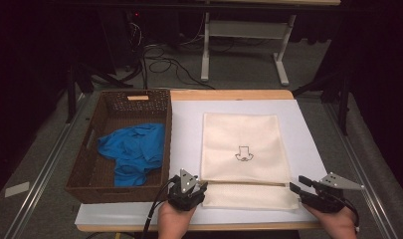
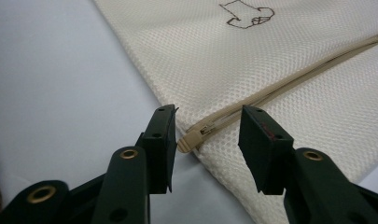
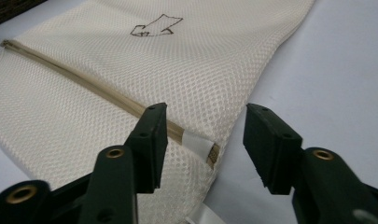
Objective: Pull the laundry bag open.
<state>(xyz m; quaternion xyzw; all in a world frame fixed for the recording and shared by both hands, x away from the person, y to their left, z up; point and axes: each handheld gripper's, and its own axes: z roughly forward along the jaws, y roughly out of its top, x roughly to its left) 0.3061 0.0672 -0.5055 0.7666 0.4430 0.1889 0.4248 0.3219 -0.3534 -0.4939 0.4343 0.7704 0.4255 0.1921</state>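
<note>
A cream mesh laundry bag (image 1: 245,149) with a small dark printed logo (image 1: 244,154) lies flat on the white table cover. Its zipper (image 2: 289,79) runs across the near part of the bag. My left gripper (image 1: 201,186) stands open at the bag's near left corner, and the tan zipper pull (image 2: 191,139) lies between its jaws, untouched. My right gripper (image 1: 294,185) is open at the near right corner, its jaws to either side of the zipper's end with its white tab (image 3: 200,145). The zipper (image 3: 84,83) is closed along its length.
A brown wicker basket (image 1: 85,172) stands left of the bag, holding a crumpled blue garment (image 1: 134,149). White cover (image 1: 308,144) shows bare right of the bag and along the front edge. Beyond the table are cables and a white desk frame (image 1: 244,30) on the floor.
</note>
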